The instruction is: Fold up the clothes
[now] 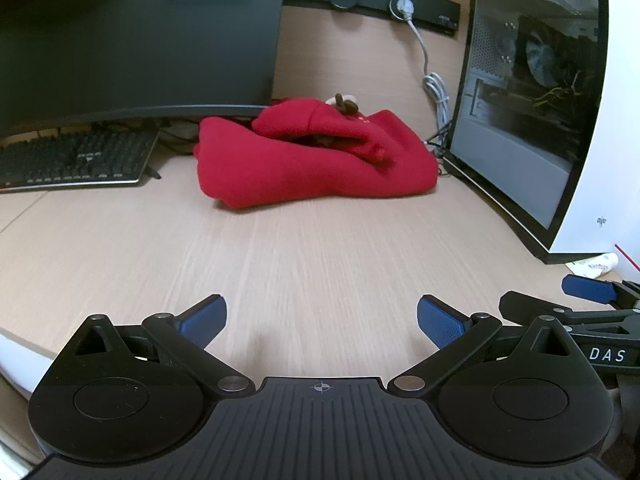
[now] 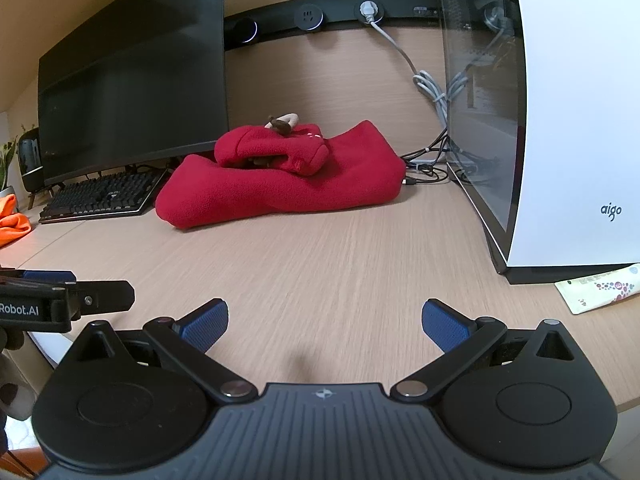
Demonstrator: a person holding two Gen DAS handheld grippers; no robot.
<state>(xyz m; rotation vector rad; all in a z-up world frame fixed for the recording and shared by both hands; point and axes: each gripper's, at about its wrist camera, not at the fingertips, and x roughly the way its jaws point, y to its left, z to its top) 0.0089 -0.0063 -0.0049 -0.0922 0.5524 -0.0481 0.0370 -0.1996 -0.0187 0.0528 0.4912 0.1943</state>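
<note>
While both tools hang low over the near edge of the tabletop [image 1: 304,264], a red fleece garment [image 1: 312,160] sits bundled at the far side, between the keyboard [image 1: 72,160] under a dark monitor [image 1: 140,36] and the glass-sided computer case [image 1: 528,112]. Its upper layer, apparently a hood or sleeve, lies doubled over the body, with a small brown-and-cream trim piece on top. The left gripper [image 1: 320,322] has its jaws spread wide and holds nothing; the right gripper [image 2: 324,322] is likewise wide open and empty, the two side by side and well apart from the cloth. An orange cloth [image 2: 14,220] shows at the left edge of the right wrist view, and a white packet [image 2: 596,288] lies beside the case. Whether the red bundle counts as folded or still awaits folding cannot be told; judged from the loose heap, the work looks to be at its reaching stage. The next move likely calls for both grippers to travel forward across bare wood and take hold of the garment's near edge.
</note>
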